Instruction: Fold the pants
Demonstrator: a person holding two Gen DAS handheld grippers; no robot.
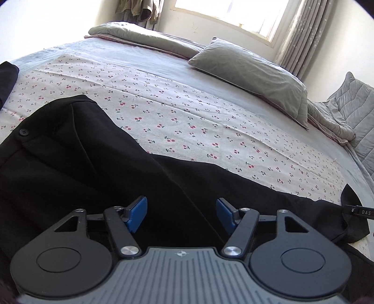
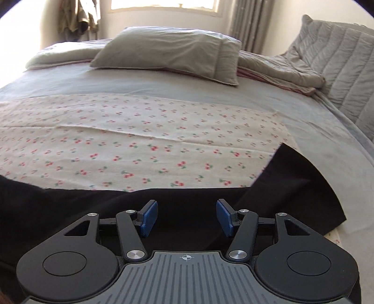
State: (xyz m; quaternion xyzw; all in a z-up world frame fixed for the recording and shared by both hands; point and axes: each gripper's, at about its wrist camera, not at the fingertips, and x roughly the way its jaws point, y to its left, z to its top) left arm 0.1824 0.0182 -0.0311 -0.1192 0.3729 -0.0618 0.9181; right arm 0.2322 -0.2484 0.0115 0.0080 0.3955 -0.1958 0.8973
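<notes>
Black pants [image 1: 98, 168] spread along the near edge of a bed [image 1: 163, 67], waist end with its button [image 1: 23, 132] to the left, legs running off to the right across a cherry-print sheet [image 1: 187, 121]. Left tool [image 1: 181, 214] poised low over the dark cloth near the upper legs, blue pads [image 1: 138, 214] held wide apart, nothing between them. Right tool [image 2: 187, 217] likewise spread open above the leg section, blue pads [image 2: 149, 217] well apart and gripping nothing. Seen from the right wrist view, pants [image 2: 163, 210] lying across the foreground, one hem corner [image 2: 301, 177] turned up and angled toward the far right. Beyond the printed sheet [image 2: 140, 145], a grey pillow [image 2: 168, 53] resting against folded grey bedding [image 2: 275, 67]. Same pillow [image 1: 252, 77] at upper right in the left wrist view, beneath a bright window [image 1: 233, 14] and grey curtain [image 1: 301, 35].
</notes>
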